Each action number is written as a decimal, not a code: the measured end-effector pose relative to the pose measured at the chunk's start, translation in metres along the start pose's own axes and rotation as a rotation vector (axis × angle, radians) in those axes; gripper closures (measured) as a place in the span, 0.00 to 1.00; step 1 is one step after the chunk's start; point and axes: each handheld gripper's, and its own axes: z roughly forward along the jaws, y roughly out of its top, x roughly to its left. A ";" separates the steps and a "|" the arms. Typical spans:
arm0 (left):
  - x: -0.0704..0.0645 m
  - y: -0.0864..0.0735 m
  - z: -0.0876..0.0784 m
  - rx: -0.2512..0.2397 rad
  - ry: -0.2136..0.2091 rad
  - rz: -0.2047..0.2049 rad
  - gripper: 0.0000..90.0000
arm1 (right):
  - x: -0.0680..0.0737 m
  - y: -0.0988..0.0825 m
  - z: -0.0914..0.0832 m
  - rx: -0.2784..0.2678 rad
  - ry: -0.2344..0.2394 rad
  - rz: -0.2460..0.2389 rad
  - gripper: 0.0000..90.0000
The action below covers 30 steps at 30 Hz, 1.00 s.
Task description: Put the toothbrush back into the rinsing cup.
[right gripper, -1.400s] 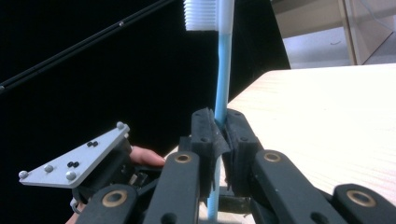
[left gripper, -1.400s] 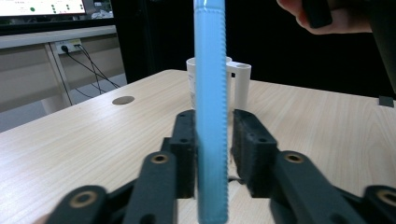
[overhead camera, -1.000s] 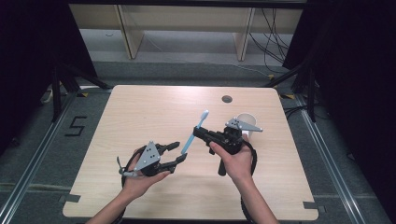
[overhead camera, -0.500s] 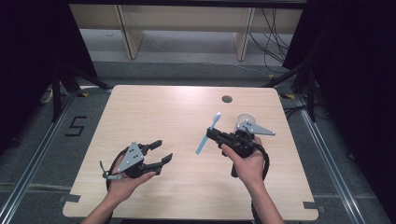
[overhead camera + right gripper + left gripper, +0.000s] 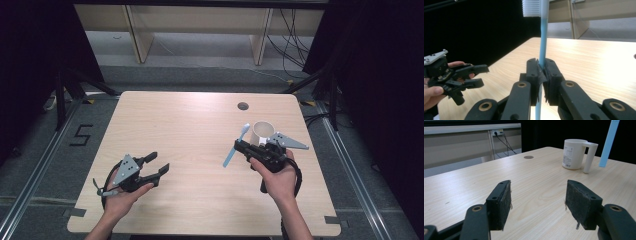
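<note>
My right gripper (image 5: pixel 238 146) is shut on the handle of a light blue toothbrush (image 5: pixel 229 157). It holds the brush above the table, just left of a white mug (image 5: pixel 262 132) that stands upright at the right side. In the right gripper view the toothbrush (image 5: pixel 543 37) rises from between the shut jaws, with its white bristles at the top. My left gripper (image 5: pixel 159 162) hovers over the front left of the table, open and holding nothing. The left gripper view shows its pads (image 5: pixel 500 202) wide apart, the mug (image 5: pixel 574 153) far ahead and the toothbrush (image 5: pixel 609 142) at the upper right.
The light wooden table (image 5: pixel 185 125) has a round cable hole (image 5: pixel 243 106) near its far edge, behind the mug. Wooden shelving and cables stand on the floor beyond the table. In the right gripper view the left gripper (image 5: pixel 483 75) and a hand (image 5: pixel 434 92) appear at the left.
The two grippers have moved apart. The right one carried the toothbrush rightward to beside the mug. The left one drew back to the front left, still open.
</note>
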 end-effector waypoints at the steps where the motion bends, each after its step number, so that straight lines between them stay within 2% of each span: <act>1: 0.001 0.000 0.000 -0.002 0.004 0.002 0.41 | -0.002 0.000 -0.001 -0.005 -0.007 -0.005 0.93; 2: 0.002 0.000 0.000 -0.003 0.009 0.009 0.41 | -0.004 0.001 -0.002 0.008 -0.005 -0.002 0.93; 3: 0.002 0.000 0.000 -0.005 0.014 0.014 0.41 | -0.004 0.002 -0.004 0.021 -0.025 0.010 0.93; 6: 0.002 -0.001 -0.001 -0.011 0.021 0.011 0.41 | -0.009 0.004 -0.007 0.008 -0.020 -0.001 0.93; 7: 0.002 -0.001 -0.001 -0.011 0.021 0.010 0.41 | -0.010 0.005 -0.009 0.020 -0.026 0.002 0.93; 9: 0.003 -0.002 -0.001 -0.010 0.021 0.010 0.41 | -0.012 0.007 -0.010 0.007 -0.031 -0.008 0.93; 10: 0.003 -0.002 0.000 -0.011 0.021 0.007 0.41 | -0.012 0.007 -0.010 0.007 -0.033 0.006 0.93; 13: 0.004 -0.004 0.000 -0.027 0.009 -0.014 0.40 | -0.014 0.009 -0.012 -0.003 -0.044 -0.014 0.93; 14: 0.005 -0.005 -0.001 -0.032 0.010 -0.020 0.40 | -0.013 0.009 -0.012 0.000 -0.039 0.013 0.93; 16: 0.006 -0.006 -0.002 -0.037 0.019 -0.016 0.40 | -0.016 0.009 -0.011 -0.011 -0.053 -0.002 0.93; 18: 0.007 -0.006 -0.003 -0.040 0.025 -0.023 0.39 | -0.016 0.009 -0.011 -0.007 -0.063 0.010 0.93; 19: 0.006 -0.007 -0.002 -0.062 0.017 -0.031 0.39 | -0.015 0.009 -0.012 -0.004 -0.063 0.017 0.93; 20: 0.006 -0.007 -0.005 -0.038 0.028 -0.028 0.39 | -0.015 0.009 -0.013 0.000 -0.063 0.012 0.93; 21: 0.006 -0.007 -0.005 -0.038 0.025 -0.021 0.39 | -0.014 0.010 -0.014 0.004 -0.075 0.004 0.93; 22: 0.006 -0.006 -0.006 -0.039 0.025 -0.022 0.39 | -0.014 0.010 -0.015 -0.004 -0.078 -0.006 0.93; 23: 0.006 -0.006 -0.005 -0.061 0.015 -0.030 0.39 | -0.013 0.012 -0.016 -0.012 -0.076 -0.006 0.93; 24: 0.007 -0.005 -0.006 -0.045 0.022 -0.019 0.39 | -0.012 0.013 -0.018 -0.023 -0.079 -0.006 0.93; 26: 0.006 -0.003 -0.008 -0.046 0.027 -0.033 0.39 | -0.010 0.017 -0.021 -0.025 -0.076 -0.003 0.93; 28: 0.007 -0.002 -0.008 -0.050 0.033 -0.038 0.39 | -0.010 0.021 -0.026 -0.037 -0.094 -0.022 0.93; 29: 0.007 -0.002 -0.008 -0.051 0.033 -0.041 0.39 | -0.009 0.022 -0.028 -0.040 -0.103 -0.015 0.93; 30: 0.008 -0.002 -0.006 -0.078 0.017 -0.021 0.39 | -0.009 0.022 -0.030 -0.043 -0.104 -0.015 0.93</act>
